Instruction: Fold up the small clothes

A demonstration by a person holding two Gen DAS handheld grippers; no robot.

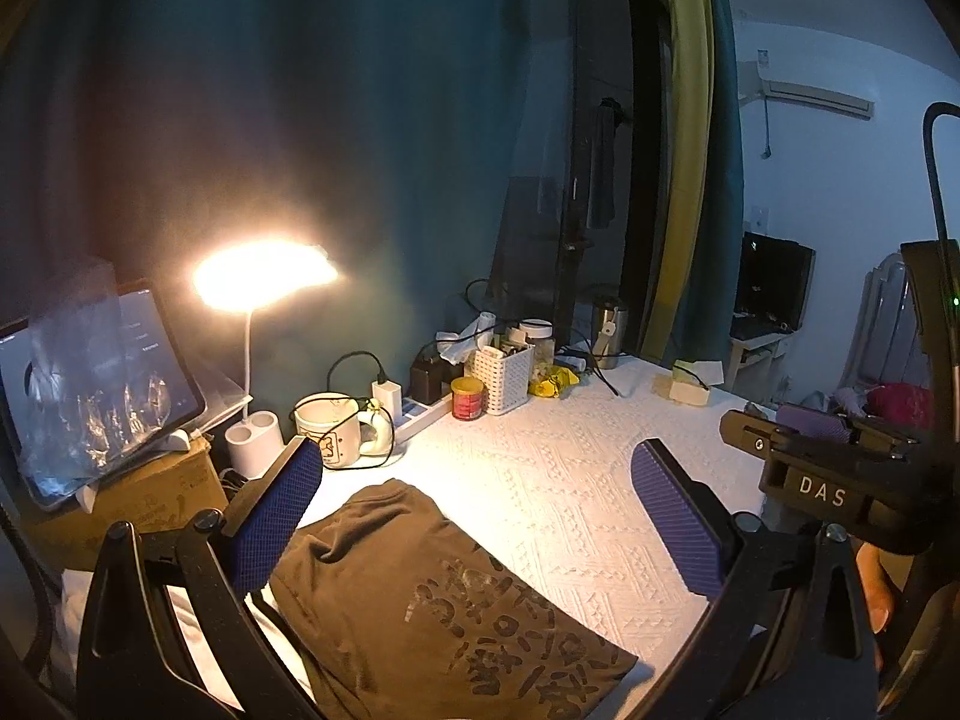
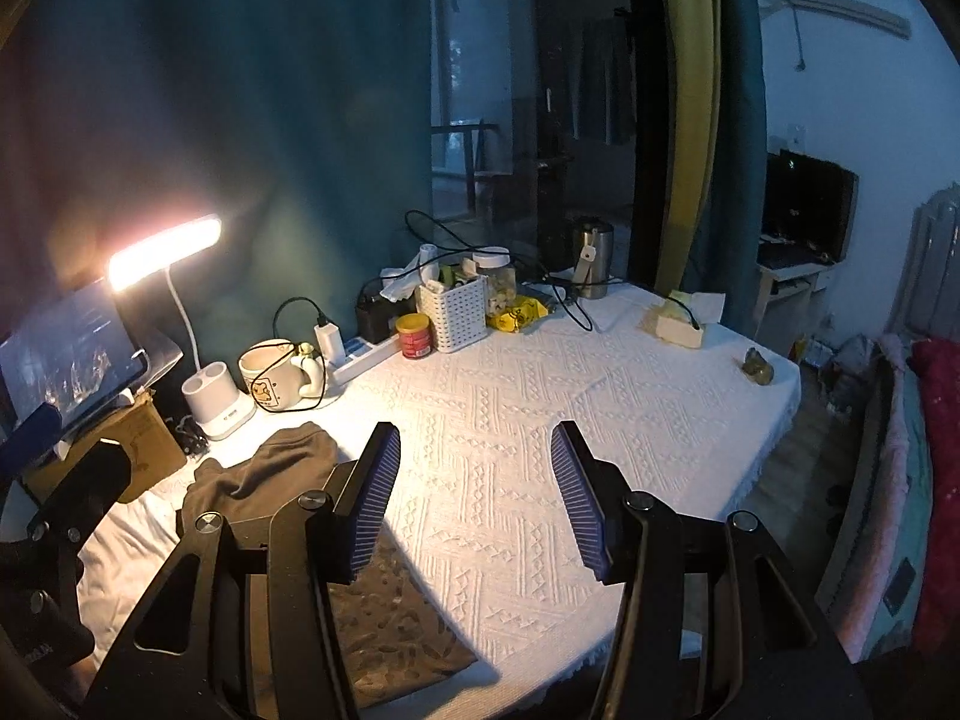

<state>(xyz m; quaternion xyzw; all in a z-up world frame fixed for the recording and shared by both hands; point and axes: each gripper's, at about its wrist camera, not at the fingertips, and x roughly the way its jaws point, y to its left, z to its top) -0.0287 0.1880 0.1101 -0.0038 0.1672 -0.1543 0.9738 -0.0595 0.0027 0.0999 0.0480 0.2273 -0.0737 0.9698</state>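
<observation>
**Spotter:** Where is the garment lying relative to your tools right now?

**Operator:** I'm looking at the brown T-shirt (image 1: 432, 594) lying folded into a rough rectangle on the white-covered table (image 1: 558, 492), toward the near left corner, by the lamp (image 1: 252, 420) and the mug (image 1: 330, 432). Its long axis is running from the far left, near the mug, down toward the near edge, with the printed side facing up.

**Spotter:** And the tools?

**Operator:** I'm holding the left tool (image 1: 480, 516) above the shirt with its jaws spread as wide as they go, nothing between them; the shirt is sitting just below and between its fingers. I'm keeping the right tool (image 2: 477, 498) parted too, partway, and empty. From its view the shirt (image 2: 264, 474) is lying off to the left, partly under its left finger, while bare tablecloth is filling the gap between the pads.

**Spotter:** So which hand is nearer?

**Operator:** I'm judging the left one nearer, sitting almost over the shirt's middle. The right is flanking the shirt's right long edge, so I'm thinking any further fold is going to turn across that long axis.
</observation>
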